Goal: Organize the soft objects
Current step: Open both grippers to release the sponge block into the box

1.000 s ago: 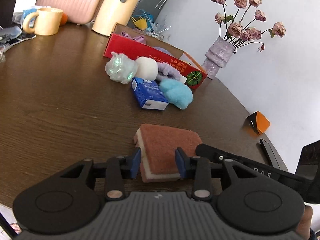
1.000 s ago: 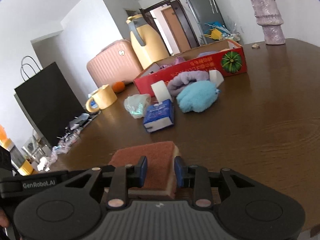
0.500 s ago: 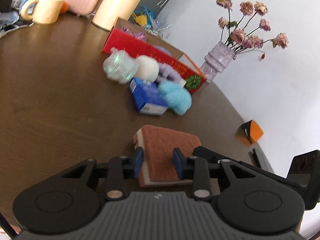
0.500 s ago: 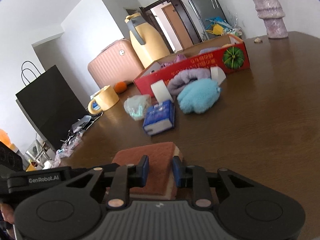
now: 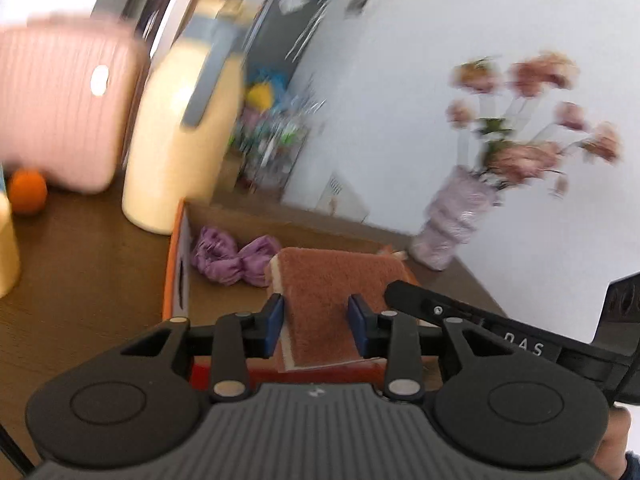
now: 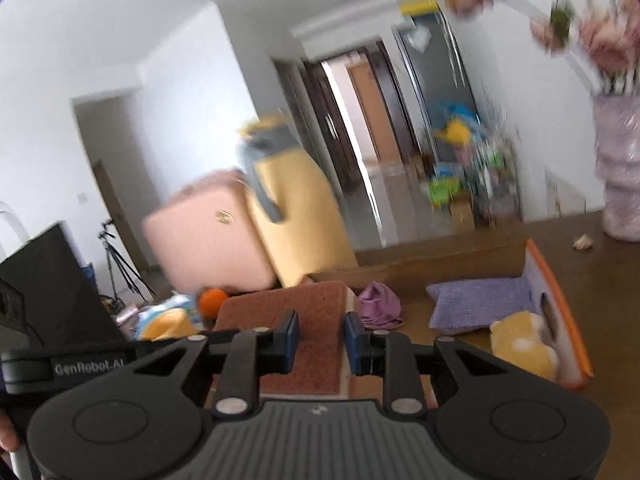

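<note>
Left gripper (image 5: 316, 322): I see my blue pads closed against both sides of the rust-brown scouring sponge (image 5: 328, 300), holding it.
Right gripper (image 6: 318, 338): my fingers sit narrowly apart with the same sponge (image 6: 304, 320) between them; the pads look pressed to it, gripping from the opposite end.
Sponge position: held tilted in the air above the open cardboard box (image 5: 180, 264), brown face up, pale foam layer along one edge.
Left view only: a purple scrunched fabric bow (image 5: 232, 258) in the box, the orange (image 5: 27, 192) beside the pink suitcase (image 5: 60, 108), flowers in the lilac vase (image 5: 456, 224).
Right view only: a lavender cushion (image 6: 480, 304) and a yellow plush (image 6: 524, 344) inside the box, a black bag (image 6: 52, 284) at left.
Both views: cream thermos jug (image 6: 296, 216), background blurred.
</note>
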`<state>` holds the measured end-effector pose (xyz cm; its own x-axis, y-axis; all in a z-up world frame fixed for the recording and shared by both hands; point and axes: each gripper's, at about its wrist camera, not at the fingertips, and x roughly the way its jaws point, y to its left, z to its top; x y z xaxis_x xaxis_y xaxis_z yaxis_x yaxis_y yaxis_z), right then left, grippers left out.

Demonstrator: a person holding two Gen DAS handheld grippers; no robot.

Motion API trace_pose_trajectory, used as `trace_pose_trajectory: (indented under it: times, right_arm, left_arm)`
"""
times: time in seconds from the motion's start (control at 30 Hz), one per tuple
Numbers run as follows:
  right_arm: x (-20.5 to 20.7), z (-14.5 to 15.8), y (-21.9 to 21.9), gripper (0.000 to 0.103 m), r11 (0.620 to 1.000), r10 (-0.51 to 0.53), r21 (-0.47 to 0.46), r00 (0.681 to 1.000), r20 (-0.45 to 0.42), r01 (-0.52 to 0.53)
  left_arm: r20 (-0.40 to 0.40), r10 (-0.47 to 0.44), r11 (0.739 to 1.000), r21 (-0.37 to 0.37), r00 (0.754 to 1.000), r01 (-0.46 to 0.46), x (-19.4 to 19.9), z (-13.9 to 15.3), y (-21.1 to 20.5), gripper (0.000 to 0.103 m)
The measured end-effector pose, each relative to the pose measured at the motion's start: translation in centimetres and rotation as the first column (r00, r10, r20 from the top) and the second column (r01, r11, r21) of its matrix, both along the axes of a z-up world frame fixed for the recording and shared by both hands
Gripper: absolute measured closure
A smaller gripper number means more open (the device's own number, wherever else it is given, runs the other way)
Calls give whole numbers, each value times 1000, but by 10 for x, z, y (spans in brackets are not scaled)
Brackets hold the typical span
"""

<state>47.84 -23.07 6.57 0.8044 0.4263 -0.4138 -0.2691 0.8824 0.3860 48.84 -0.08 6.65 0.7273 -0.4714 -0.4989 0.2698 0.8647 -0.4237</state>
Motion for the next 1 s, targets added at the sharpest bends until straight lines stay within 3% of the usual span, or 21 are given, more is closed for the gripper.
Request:
trace_pose_trajectory:
  times: [0.17, 0.33, 0.53, 0.67, 0.77, 0.83, 0.87, 0.9, 0.93, 1.0]
  right_arm:
    - [77, -40, 8, 79, 999, 19, 33, 980, -196, -13]
    - [85, -72, 28, 77, 998, 67, -4, 964, -257, -70]
    - [80, -74, 41, 76, 987, 91, -106, 957, -274, -124]
    - [57, -42, 28, 76, 985, 67, -142, 975, -213, -99]
    - [30, -2, 11, 76, 984, 47, -165, 989, -140, -70]
    - [6, 27, -4, 73, 981, 25, -190, 997, -77, -40]
    - [-5, 38, -10, 67, 980, 16, -199, 999, -46, -25]
    - [-19, 50, -17, 61, 977, 1, -212, 1000, -7, -2]
    - [-36, 61, -23, 58, 972, -19, -233, 999, 40, 28]
    - [-64, 75, -33, 50, 960, -45, -268, 991, 123, 76]
  left_arm:
    - [-108, 40, 996, 83, 993, -32, 46, -34, -1, 69]
    - [-111, 64, 978, 205, 992, -40, 53, -54, 0, 68]
    - [-48, 69, 961, 273, 997, -53, 30, -40, -1, 66]
    - [14, 95, 956, 278, 995, -95, 7, -5, 6, 66]
    - [83, 109, 954, 273, 991, -128, -18, 31, 9, 58]
    - [135, 116, 956, 253, 984, -147, -39, 54, 11, 49]
    - [164, 115, 956, 248, 980, -154, -51, 63, 10, 46]
    - [198, 116, 956, 245, 973, -164, -64, 71, 9, 37]
    - [236, 119, 954, 241, 964, -177, -77, 77, 6, 26]
    - [327, 145, 944, 238, 934, -230, -103, 85, 3, 19]
